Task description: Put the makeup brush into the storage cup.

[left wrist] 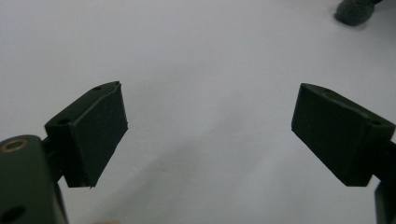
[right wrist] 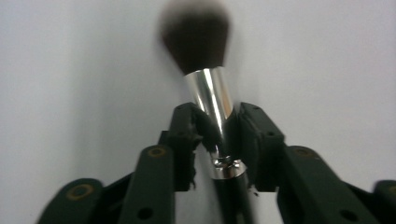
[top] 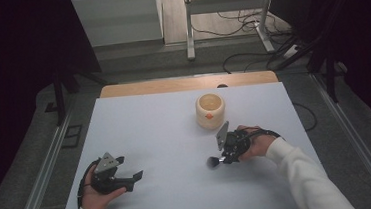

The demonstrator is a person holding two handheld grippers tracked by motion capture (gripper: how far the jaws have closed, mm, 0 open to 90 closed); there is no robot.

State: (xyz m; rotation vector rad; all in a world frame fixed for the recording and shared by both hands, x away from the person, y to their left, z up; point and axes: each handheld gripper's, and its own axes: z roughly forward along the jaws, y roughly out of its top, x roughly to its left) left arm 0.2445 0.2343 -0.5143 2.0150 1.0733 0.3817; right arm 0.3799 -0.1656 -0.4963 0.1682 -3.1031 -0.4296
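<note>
A makeup brush (right wrist: 208, 84) with dark bristles and a shiny silver ferrule is clamped between the jaws of my right gripper (right wrist: 215, 126). In the high view the right gripper (top: 224, 157) sits right of the table's middle, and the brush (top: 212, 162) points left with its bristles just over the white tabletop. A cream round cup (top: 210, 110) with an orange mark stands just beyond it. My left gripper (top: 128, 170) rests at the front left, jaws wide apart and nothing between them. In the left gripper view, its fingertips (left wrist: 95, 130) frame bare white surface, and the brush's bristles (left wrist: 353, 11) show at the top right.
The white table (top: 150, 132) has a wooden strip along its far edge. Beyond it are a metal table frame (top: 226, 11) and loose cables (top: 247, 24) on the floor. Rails run along both sides.
</note>
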